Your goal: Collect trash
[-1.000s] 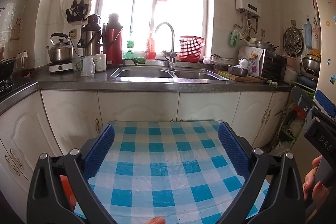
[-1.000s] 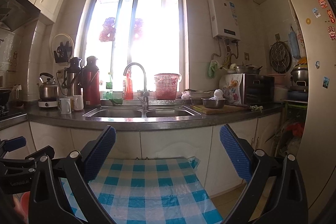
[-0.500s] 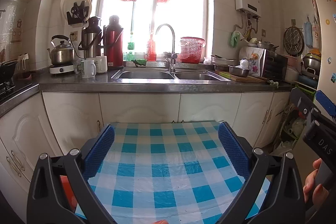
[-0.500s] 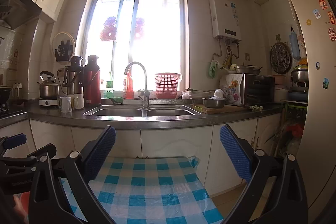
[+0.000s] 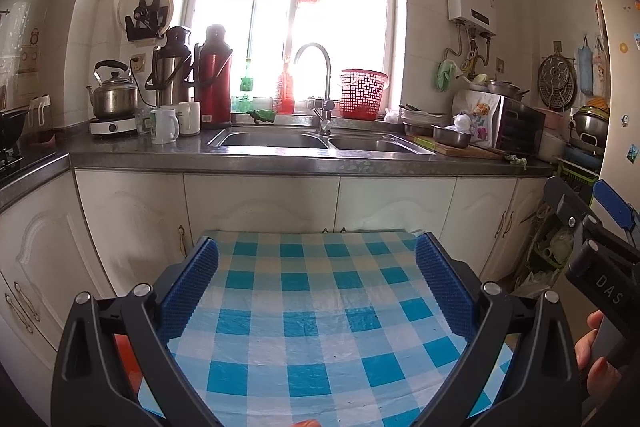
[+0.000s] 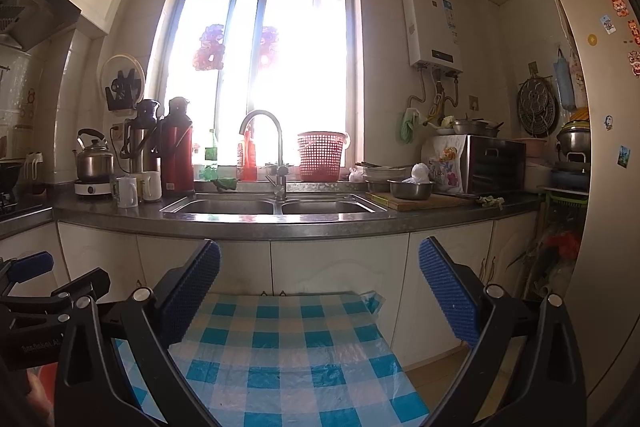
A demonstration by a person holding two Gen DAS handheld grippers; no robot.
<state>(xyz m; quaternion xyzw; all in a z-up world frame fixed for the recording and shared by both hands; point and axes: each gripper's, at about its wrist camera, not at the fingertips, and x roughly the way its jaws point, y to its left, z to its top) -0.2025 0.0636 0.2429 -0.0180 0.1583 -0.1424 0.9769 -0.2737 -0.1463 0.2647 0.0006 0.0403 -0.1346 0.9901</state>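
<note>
Left hand-held gripper (image 5: 316,283): black plastic arms w/ metal rivets, blue ribbed rubber pads (image 5: 191,287), jaws spread wide apart, nothing between them; right hand-held gripper (image 6: 320,287): same build, pads (image 6: 450,291) likewise wide apart, empty. Both hover over a small table (image 5: 312,327) covered w/ glossy, crinkled plastic cloth, blue/white check; tiny dark specks on the cloth, too small to identify. No clear trash item on the table; its near edge is cut off by frame and gripper arms; an orange-red patch at the left arm in the left wrist view is unidentifiable.

Beyond: dark speckled stone counter (image 5: 280,163) over white panelled cabinet doors; stainless double sink (image 5: 320,141) w/ curved chrome faucet (image 5: 320,87); red mesh plastic basket (image 5: 363,94) on the sill; red thermos (image 5: 212,75) beside a steel one, metal kettle (image 5: 114,91) on a small hotplate, white mugs (image 5: 165,125) just beside. Right end of the counter: steel bowl (image 6: 411,189) on a wooden board, crumpled greenish scrap (image 6: 491,201) near the counter edge, nature unclear. Window blown out by backlight; red decorations on the glass only silhouettes. Items by the fridge at far right are jumbled, hard to separate. Part of the right gripper and fingertips cut off at the left view's right edge.
</note>
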